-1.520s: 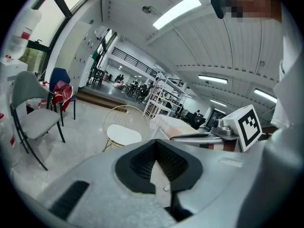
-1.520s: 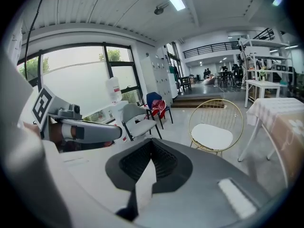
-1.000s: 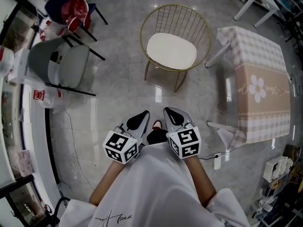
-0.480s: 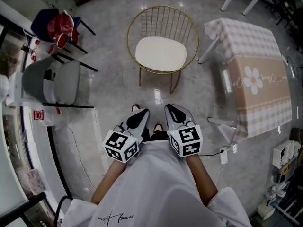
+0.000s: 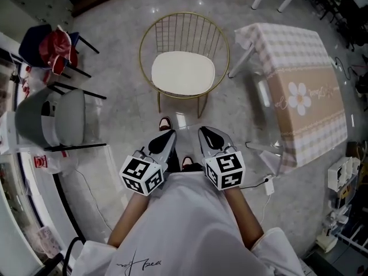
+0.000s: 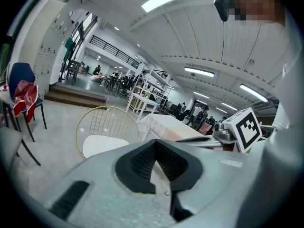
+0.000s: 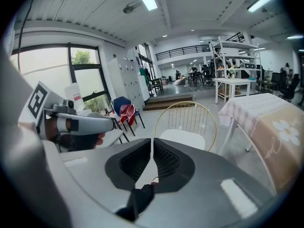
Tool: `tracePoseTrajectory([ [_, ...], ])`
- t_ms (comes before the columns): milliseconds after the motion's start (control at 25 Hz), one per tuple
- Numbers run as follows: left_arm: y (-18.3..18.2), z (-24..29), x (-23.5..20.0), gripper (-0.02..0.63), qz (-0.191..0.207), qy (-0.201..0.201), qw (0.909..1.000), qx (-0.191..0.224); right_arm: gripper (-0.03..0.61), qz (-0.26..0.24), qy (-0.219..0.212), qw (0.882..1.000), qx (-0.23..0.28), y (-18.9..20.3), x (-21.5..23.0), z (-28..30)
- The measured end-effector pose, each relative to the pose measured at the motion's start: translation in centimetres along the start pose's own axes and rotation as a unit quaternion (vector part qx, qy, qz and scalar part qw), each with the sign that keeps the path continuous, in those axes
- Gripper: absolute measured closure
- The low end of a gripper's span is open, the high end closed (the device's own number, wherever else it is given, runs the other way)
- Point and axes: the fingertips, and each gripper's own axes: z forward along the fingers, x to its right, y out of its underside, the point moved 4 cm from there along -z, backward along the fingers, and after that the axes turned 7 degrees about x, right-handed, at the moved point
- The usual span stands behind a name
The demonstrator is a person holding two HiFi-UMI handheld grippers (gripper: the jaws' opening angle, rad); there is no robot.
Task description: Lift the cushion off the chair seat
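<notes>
1. Far left, head view: a blue chair (image 5: 34,39) with a red cloth (image 5: 56,45) draped on it stands on the floor (image 5: 121,85). A grey chair (image 5: 57,119) stands just below it in the picture.

2. Left hand-held gripper (image 5: 171,133): held low in front of the person, pointing towards the wire chair (image 5: 184,25). In its own view the jaws of the left hand-held gripper (image 6: 154,142) stand together, pad against pad, with nothing between them.

3. Cushion (image 5: 183,73): white, rounded, lying flat on the seat of the wire chair (gold rim, round wire back). It is ahead of both tools and well apart from them. It also shows in the left gripper view (image 6: 102,146) and the right gripper view (image 7: 183,137).

4. Right hand-held gripper (image 5: 203,133): level with the left one, just beside it. In its own view the jaws of the right hand-held gripper (image 7: 152,141) are closed to a thin slit and hold nothing.

5. Right: a counter (image 5: 299,91) with a checked cloth bearing a flower print stands near the wire chair, apart from it.
</notes>
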Motion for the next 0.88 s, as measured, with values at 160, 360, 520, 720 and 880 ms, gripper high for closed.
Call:
tracePoseTrajectory([
  [160, -1.8, 2.1, -2.2, 0.615, -0.001, 0.014, 0.9999, -0.008, 0.566, 0.013, 0.014, 1.0, -0.005, -1.1, 0.9, 2.4],
  [360, -3.9, 3.7, -5.3, 0.615, 0.0, 0.028, 0.9994, -0.018, 0.566, 0.02, 0.028, 0.999, -0.007, -2.8, 0.9, 5.5],
  [520, -5.5, 4.6, -8.1, 0.615, -0.007, 0.035, 0.9991, -0.025, 0.566, 0.028, 0.036, 0.999, -0.009, -3.9, 0.8, 8.1],
  [720, -7.6, 5.8, -11.2, 0.615, -0.007, 0.045, 0.9985, -0.031, 0.566, 0.034, 0.051, 0.998, -0.007, -5.7, 0.9, 10.9],
  [880, -9.6, 6.9, -13.6, 0.615, -0.005, 0.056, 0.998, -0.027, 0.566, 0.033, 0.067, 0.997, -0.006, -7.4, 1.1, 13.0],
])
